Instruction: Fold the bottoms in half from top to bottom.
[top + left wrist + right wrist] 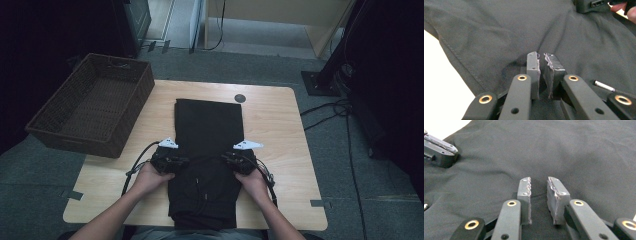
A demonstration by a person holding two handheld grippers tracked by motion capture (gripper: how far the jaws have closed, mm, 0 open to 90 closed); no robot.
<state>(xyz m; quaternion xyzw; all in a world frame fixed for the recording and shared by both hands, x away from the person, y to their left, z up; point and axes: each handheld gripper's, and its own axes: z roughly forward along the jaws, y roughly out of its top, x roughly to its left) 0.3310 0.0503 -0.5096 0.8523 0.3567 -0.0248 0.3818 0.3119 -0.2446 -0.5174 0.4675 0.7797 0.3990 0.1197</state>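
Black fabric: folded garment (207,150), looks like trousers, lying as one long narrow strip down the middle of the table (280,125), near end hanging to the table's front edge.

Lengthwise fold looks done: edges roughly parallel, far end squared off. Cross folds not yet done, strip at full length. Near half rumpled, with a drawstring or zip visible there.

Left hand-held gripper (176,161) at the strip's left edge, about halfway along. In the left gripper view, left hand-held gripper (542,72) jaws nearly together, only a thin slit between pads; no cloth visibly pinched, fabric lying just under and ahead of the tips. Stitched seam (456,56) running off to its left, bare table beyond.

Right hand-held gripper (234,160) mirrored at the strip's right edge, facing the left one across the cloth. In the right gripper view, right hand-held gripper (539,200) jaws slightly apart, gap clear, nothing held; pads resting on or just above the fabric.

Wicker basket (95,102) well off beyond the left hand-held gripper, over the table's far-left corner, nothing inside.

Judgement: roughly midway. Left: grab, fold the strip across once or twice, then probably into the basket.
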